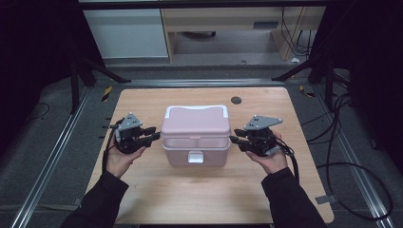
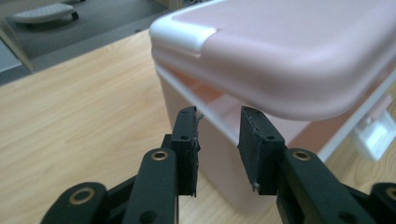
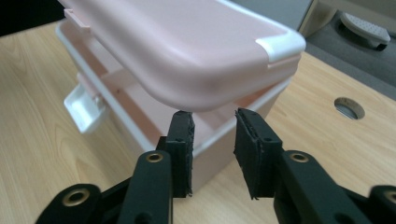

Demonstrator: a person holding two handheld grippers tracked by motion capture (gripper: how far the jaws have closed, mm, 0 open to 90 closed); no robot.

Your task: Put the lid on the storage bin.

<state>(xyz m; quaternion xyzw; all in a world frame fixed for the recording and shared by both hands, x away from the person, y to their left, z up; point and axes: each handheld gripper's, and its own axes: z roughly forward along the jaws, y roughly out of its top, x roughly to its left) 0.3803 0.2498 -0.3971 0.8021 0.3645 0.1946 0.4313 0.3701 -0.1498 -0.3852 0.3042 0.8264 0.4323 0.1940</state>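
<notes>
- A light wooden table point(image 1: 142, 102) is carrying 1 pink box point(image 1: 195, 147), which is sitting near its centre.
- The box's pink lid point(image 1: 195, 121), with white corners, is sitting lifted above the base, leaving a gap; a white latch point(image 1: 195, 157) is hanging at the front.
- The left gripper point(image 1: 154, 135) is hovering just beside the box's left end, jaws narrowly apart, gripping nothing.
- The right gripper point(image 1: 234, 137) is mirroring it at the right end, jaws narrowly apart under the lid's edge.

A: Any room around the pink box point(image 1: 195, 142)?

B: Plenty of bare table point(image 1: 142, 199) in front and behind. Sides blocked, though: left gripper point(image 1: 154, 135) and right gripper point(image 1: 234, 139) right up against it.
</notes>
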